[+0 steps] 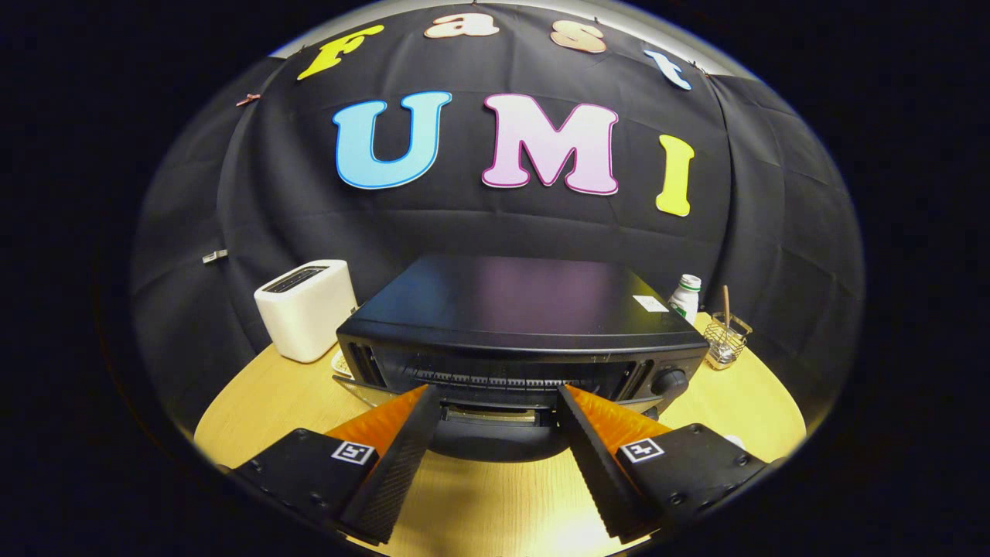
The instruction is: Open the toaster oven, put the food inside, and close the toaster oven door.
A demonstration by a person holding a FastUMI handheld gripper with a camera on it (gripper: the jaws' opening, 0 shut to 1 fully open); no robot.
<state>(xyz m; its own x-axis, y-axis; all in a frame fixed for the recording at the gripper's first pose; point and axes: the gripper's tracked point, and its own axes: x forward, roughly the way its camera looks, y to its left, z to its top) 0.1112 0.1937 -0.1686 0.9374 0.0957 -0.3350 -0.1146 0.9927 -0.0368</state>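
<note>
Ribbed orange-backed tool fingers spread apart, tips at the boxy matte-black toaster oven on a wooden table.

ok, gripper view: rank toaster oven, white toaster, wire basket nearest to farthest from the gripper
1. Toaster oven: right at the fingertips of the open gripper.
2. White toaster: beyond, beside the oven's left side.
3. Wire basket: beyond on the right; too close to call against the toaster.

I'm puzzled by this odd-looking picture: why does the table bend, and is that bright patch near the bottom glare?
In the gripper view the fisheye lens bows the wooden table and the wall; a bright glare patch sits on the table between the open fingers; the toaster oven top carries a soft purplish sheen; the white toaster and small bottle look sharp enough, the wire holder slightly soft.
</note>
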